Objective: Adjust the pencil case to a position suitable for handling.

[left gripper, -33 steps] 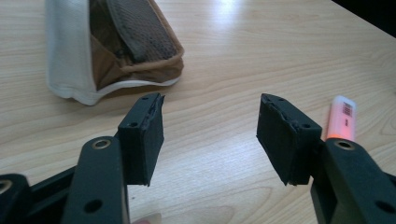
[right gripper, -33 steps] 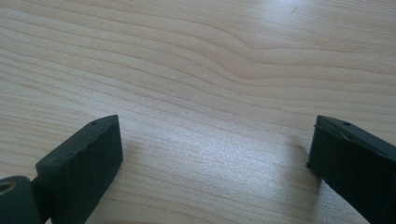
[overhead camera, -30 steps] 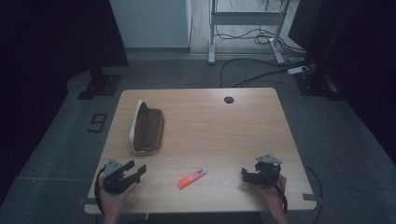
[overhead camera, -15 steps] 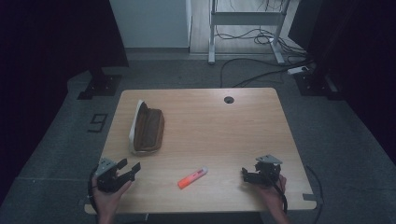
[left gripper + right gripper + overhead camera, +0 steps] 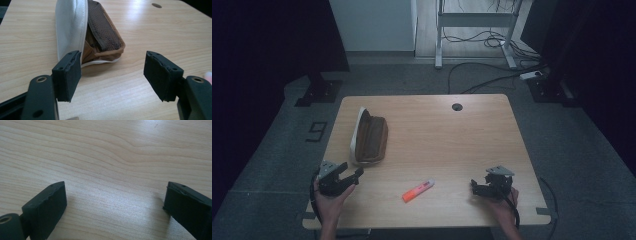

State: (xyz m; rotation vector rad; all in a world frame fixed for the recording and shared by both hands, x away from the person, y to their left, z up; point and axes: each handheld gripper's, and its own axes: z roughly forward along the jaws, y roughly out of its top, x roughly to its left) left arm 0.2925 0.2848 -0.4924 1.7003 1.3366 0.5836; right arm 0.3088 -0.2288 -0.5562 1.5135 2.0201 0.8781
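Observation:
A brown pencil case (image 5: 371, 137) with a white flap lies open at the left of the wooden table (image 5: 452, 135). An orange marker (image 5: 418, 190) with a pale cap lies near the front middle. My left gripper (image 5: 352, 169) is at the front left corner, held by a hand. Its jaws have just been opening and now stand open with nothing between them. In the left gripper view the left gripper (image 5: 112, 72) faces the near end of the case (image 5: 105, 32), just short of it. My right gripper (image 5: 477, 186) rests at the front right, open over bare wood (image 5: 115, 202).
A round cable hole (image 5: 457, 107) sits near the table's far edge. Behind the table are a metal desk frame (image 5: 472, 20), loose floor cables (image 5: 492, 80) and dark stands on both sides.
The left gripper has shifted slightly left, towards the table's corner, and its jaws stand wider apart. The right gripper, the case and the marker have kept still.

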